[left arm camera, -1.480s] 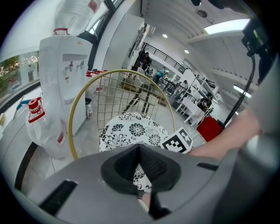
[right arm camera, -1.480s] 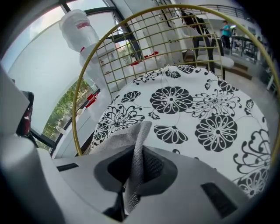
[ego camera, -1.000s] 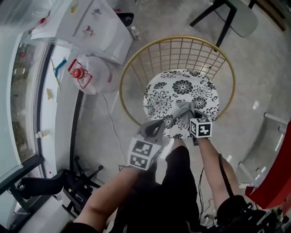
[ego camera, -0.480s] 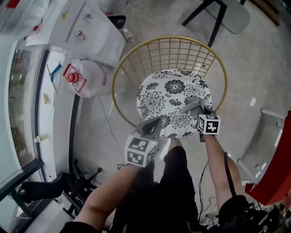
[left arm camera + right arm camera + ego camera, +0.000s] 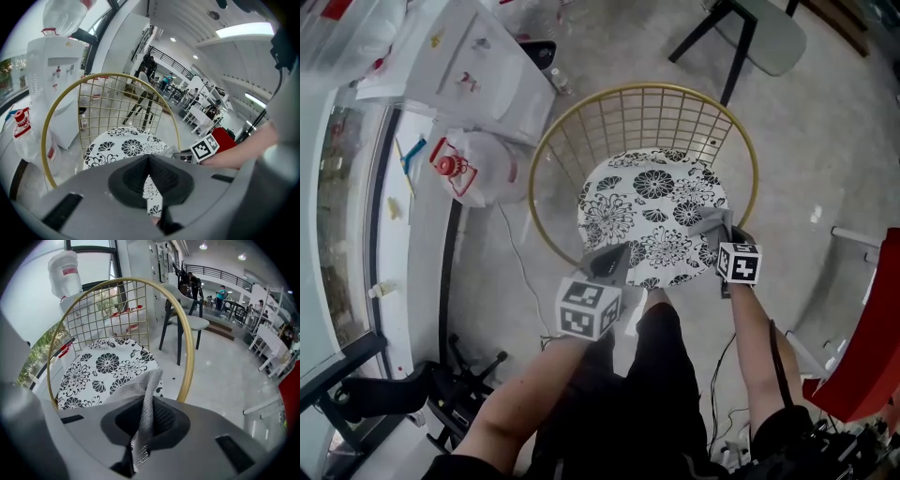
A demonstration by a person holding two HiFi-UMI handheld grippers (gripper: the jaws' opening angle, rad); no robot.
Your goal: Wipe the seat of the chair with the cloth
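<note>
The chair has a round seat (image 5: 649,208) with a black-and-white flower print and a gold wire back (image 5: 642,108). A grey mesh cloth (image 5: 143,401) is pinched in my right gripper (image 5: 715,230), which is shut on it at the seat's near right edge; the cloth (image 5: 709,223) lies on the cushion there. My left gripper (image 5: 614,262) hovers at the seat's near left edge, jaws closed together with nothing between them. The seat (image 5: 123,147) and the wire back (image 5: 108,101) also show in the left gripper view, and the seat (image 5: 101,371) in the right gripper view.
A white water dispenser (image 5: 469,61) and a water jug with a red cap (image 5: 478,164) stand left of the chair. A grey chair (image 5: 764,33) is beyond it. A red object (image 5: 867,347) sits at right. My legs are just below the seat.
My right gripper has dragged the cloth from the seat's near middle to its right edge. The left gripper has stayed at the near left edge.
</note>
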